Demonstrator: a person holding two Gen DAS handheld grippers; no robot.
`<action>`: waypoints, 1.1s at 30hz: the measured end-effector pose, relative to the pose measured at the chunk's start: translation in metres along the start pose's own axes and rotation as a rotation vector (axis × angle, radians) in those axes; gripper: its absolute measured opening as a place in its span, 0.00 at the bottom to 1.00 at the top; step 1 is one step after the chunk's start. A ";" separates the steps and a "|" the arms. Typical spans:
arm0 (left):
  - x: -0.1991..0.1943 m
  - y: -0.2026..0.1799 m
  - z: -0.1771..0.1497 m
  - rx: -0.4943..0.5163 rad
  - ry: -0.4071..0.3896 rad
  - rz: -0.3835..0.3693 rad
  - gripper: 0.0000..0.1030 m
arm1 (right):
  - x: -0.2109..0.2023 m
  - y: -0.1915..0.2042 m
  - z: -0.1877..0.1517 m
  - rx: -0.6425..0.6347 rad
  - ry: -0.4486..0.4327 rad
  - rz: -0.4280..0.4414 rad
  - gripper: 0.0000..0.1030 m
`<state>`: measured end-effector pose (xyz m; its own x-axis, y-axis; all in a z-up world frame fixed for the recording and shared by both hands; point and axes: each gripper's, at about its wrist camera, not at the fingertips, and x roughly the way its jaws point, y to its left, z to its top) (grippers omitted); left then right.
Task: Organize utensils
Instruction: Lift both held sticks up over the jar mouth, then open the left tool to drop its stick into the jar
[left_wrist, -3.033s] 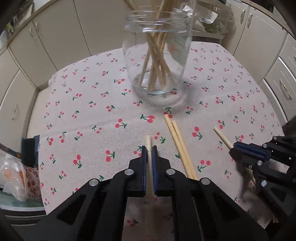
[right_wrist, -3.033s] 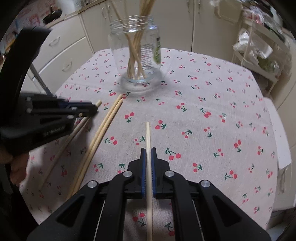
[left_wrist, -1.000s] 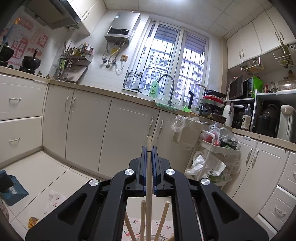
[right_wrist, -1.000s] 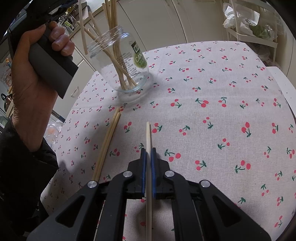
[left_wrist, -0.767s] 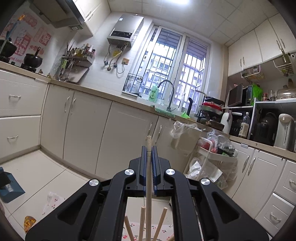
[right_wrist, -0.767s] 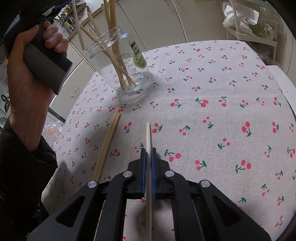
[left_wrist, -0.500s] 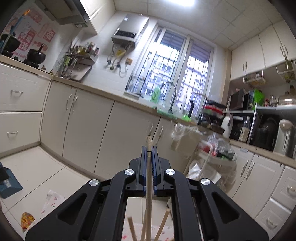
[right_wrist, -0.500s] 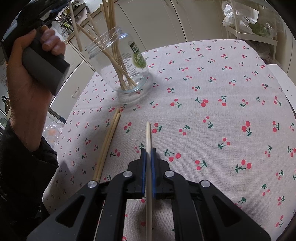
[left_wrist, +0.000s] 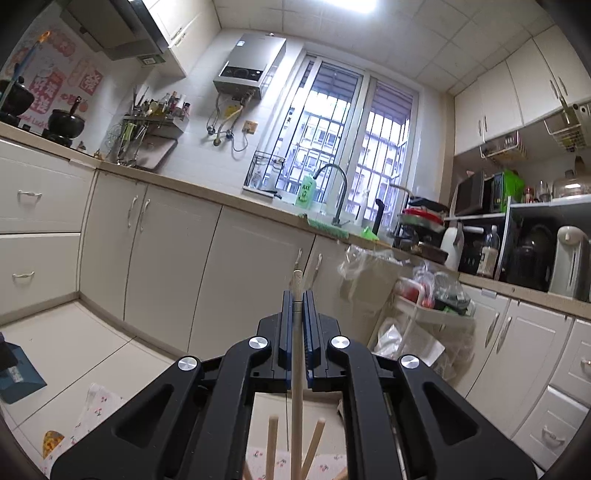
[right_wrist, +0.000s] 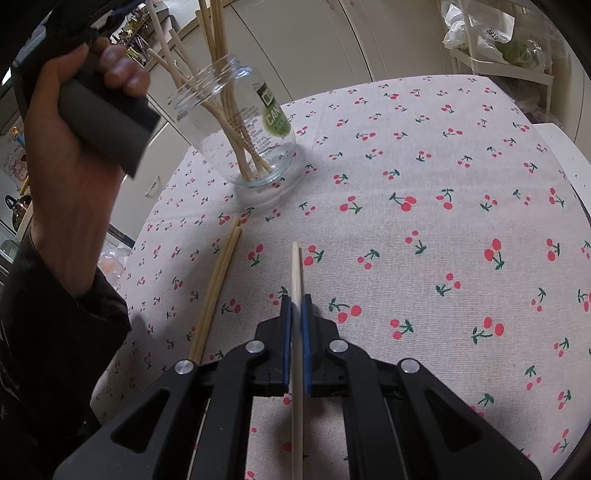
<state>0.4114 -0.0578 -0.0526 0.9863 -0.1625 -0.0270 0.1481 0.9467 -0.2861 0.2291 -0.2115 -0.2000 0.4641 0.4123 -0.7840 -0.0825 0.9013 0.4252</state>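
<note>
Chopsticks: L claw (left_wrist: 297, 295) clamps one, probably above jar (right_wrist: 236, 125); R claw (right_wrist: 295, 301) clamps another.

Black claw (right_wrist: 294, 306), blue pads, dark sleeve (right_wrist: 44, 332)

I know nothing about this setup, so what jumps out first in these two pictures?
A glass jar bristling with wooden chopsticks stands at the far left of the cherry-print tablecloth. Each pair of black tongs grips one chopstick: the right tongs low over the cloth, the left tongs up facing the kitchen window. Two loose chopsticks lie beside the jar.
</note>
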 end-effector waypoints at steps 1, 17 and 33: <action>-0.001 0.000 -0.003 0.009 0.008 -0.001 0.05 | 0.000 -0.001 0.000 0.006 0.000 0.004 0.06; -0.021 0.004 -0.035 0.150 0.196 -0.028 0.05 | -0.028 -0.014 0.013 0.146 -0.165 0.158 0.06; -0.043 0.017 -0.026 0.198 0.302 -0.074 0.36 | -0.097 0.000 0.050 0.169 -0.526 0.207 0.06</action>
<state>0.3691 -0.0419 -0.0808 0.9111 -0.2790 -0.3034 0.2582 0.9601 -0.1077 0.2279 -0.2580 -0.1016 0.8321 0.4170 -0.3656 -0.0962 0.7577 0.6454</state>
